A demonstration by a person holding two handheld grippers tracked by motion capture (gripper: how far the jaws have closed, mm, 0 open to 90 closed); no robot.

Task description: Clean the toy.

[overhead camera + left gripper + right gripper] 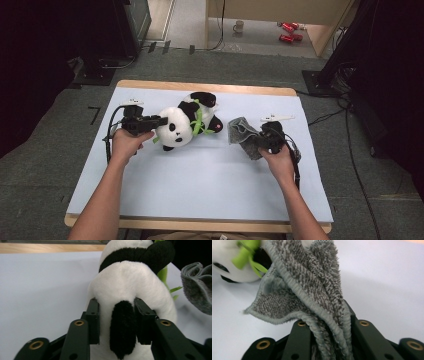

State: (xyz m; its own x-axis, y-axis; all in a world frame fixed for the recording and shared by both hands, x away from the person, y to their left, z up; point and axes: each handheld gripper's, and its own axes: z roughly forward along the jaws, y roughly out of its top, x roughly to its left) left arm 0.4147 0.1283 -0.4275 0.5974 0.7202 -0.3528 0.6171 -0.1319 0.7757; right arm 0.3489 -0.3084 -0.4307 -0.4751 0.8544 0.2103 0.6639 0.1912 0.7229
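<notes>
your left tongs (pixel 117 322) pinch the soft panda toy (pixel 182 125) by its ear; right tongs (pixel 327 340), beside the panda, clamp the limp grey cloth (pixel 312 290).

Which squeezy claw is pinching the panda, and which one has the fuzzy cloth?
The left gripper pinches the panda plush by its head; the right gripper clamps the bunched grey cloth.

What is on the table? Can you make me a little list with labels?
toy: panda plush lying on the table
cloth: grey towel, bunched, right of the panda
left tongs: squeezing the panda's head at its black ear
right tongs: pinching the grey towel
table cover: pale blue sheet
floor behind: mug, red cans
</notes>
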